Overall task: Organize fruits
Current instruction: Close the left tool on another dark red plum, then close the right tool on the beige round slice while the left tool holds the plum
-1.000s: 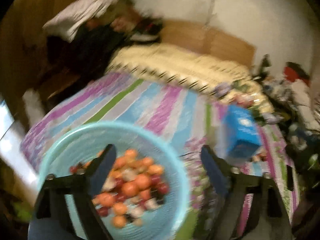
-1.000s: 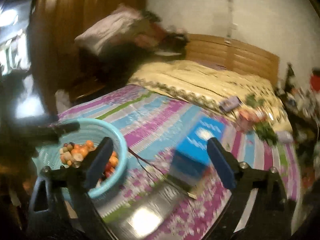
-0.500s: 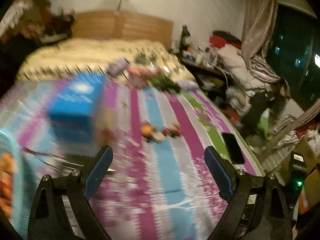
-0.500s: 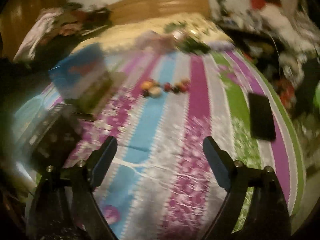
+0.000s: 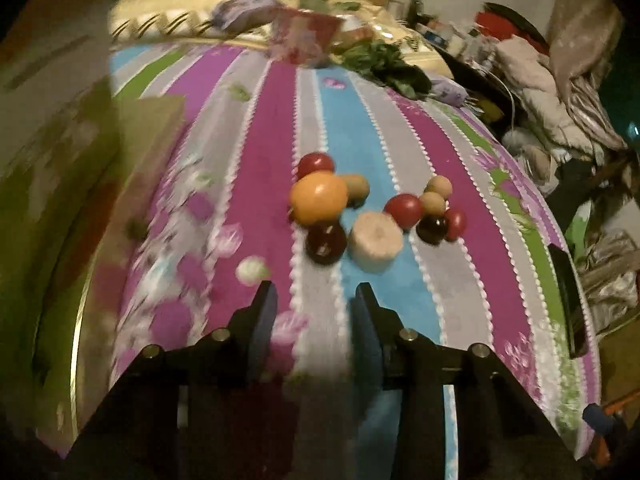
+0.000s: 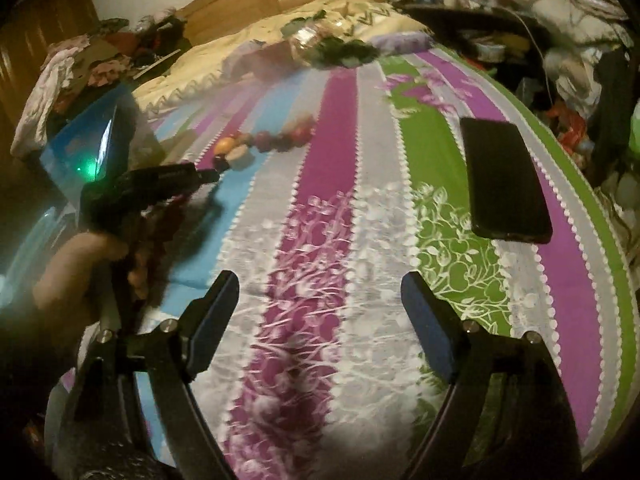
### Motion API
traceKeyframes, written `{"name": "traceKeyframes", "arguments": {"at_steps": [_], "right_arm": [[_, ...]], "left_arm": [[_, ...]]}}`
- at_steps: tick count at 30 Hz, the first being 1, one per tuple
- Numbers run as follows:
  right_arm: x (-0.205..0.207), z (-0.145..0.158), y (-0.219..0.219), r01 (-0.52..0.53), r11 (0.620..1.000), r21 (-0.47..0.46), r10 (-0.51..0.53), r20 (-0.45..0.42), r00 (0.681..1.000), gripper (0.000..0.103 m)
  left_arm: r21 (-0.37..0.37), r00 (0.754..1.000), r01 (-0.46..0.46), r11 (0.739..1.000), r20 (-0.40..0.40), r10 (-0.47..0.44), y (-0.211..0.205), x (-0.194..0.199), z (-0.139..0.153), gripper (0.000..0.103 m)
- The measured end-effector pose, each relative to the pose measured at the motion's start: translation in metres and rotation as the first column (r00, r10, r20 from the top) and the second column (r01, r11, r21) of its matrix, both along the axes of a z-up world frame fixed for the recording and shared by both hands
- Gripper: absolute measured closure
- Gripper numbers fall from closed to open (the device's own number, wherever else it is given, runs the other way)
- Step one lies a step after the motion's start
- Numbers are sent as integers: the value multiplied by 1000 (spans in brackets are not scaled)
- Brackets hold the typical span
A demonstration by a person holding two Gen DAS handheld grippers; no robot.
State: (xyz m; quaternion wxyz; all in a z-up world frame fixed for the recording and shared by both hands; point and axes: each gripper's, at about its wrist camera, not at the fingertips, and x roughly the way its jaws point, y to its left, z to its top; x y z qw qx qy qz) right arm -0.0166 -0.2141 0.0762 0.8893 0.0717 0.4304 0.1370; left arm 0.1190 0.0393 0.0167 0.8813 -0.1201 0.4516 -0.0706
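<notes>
A cluster of fruit lies on the striped bedspread (image 5: 272, 128): an orange (image 5: 319, 199), a dark plum (image 5: 326, 242), a pale round piece (image 5: 376, 240), a red fruit (image 5: 404, 210) and several smaller ones. My left gripper (image 5: 314, 304) hovers just short of the plum. Its jaws are closing to a narrow gap and nothing is between them. In the right wrist view a hand holds the left gripper (image 6: 208, 176) close to the fruit row (image 6: 264, 140). My right gripper (image 6: 320, 296) stands open over bare bedspread, well short of the fruit.
A black phone (image 6: 504, 176) lies on the green stripe to the right. A blue box (image 6: 88, 148) stands at the left, with a blurred greenish box (image 5: 60, 200) beside the fruit. Leafy greens (image 5: 384, 64) and packets lie farther up the bed. Clutter lines the right side.
Both views have swung away from the blue basket of fruit and dropped toward the loose fruit on the bedspread. The left jaws have narrowed from wide apart to a small gap.
</notes>
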Motion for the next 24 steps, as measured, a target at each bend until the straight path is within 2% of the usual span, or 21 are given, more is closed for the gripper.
{"name": "traceKeyframes", "arguments": {"at_steps": [2, 7, 10, 11, 12, 13, 15, 17, 21, 24], "right_arm": [[5, -5, -4, 6, 1000, 6, -6, -8, 1000, 19], [16, -9, -6, 2, 1000, 23, -2, -5, 1000, 19], [25, -10, 1, -19, 999, 26, 19, 2, 1000, 19], [28, -10, 5, -29, 999, 28, 29, 6, 1000, 22], [32, -10, 8, -39, 999, 30, 39, 8, 999, 28], [37, -11, 13, -52, 998, 32, 52, 9, 999, 32], [49, -12, 24, -85, 996, 37, 85, 12, 996, 46], [64, -13, 39, -130, 991, 36, 130, 18, 991, 53], [107, -25, 78, -198, 980, 19, 198, -3, 980, 57], [135, -36, 107, -228, 974, -16, 228, -24, 973, 61]], "left_arm": [[15, 1000, 11, 1000, 17, -11, -4, 10, -1, 62], [-21, 999, -3, 1000, 42, 4, 2, 30, -3, 62], [-9, 999, -2, 1000, 45, 2, -2, 38, -7, 62], [4, 999, -1, 1000, 47, 1, -4, 39, -7, 63], [19, 999, 0, 1000, 48, -1, -6, 38, -6, 73], [22, 999, 1, 1000, 47, -2, -6, 37, -6, 79], [22, 999, -6, 1000, 51, 5, -4, 31, -3, 79], [26, 997, -26, 999, 73, 24, 2, 18, 4, 79], [45, 990, -91, 995, 108, 86, 18, -8, 14, 79], [34, 987, -132, 991, 95, 128, 32, -19, 10, 79]]}}
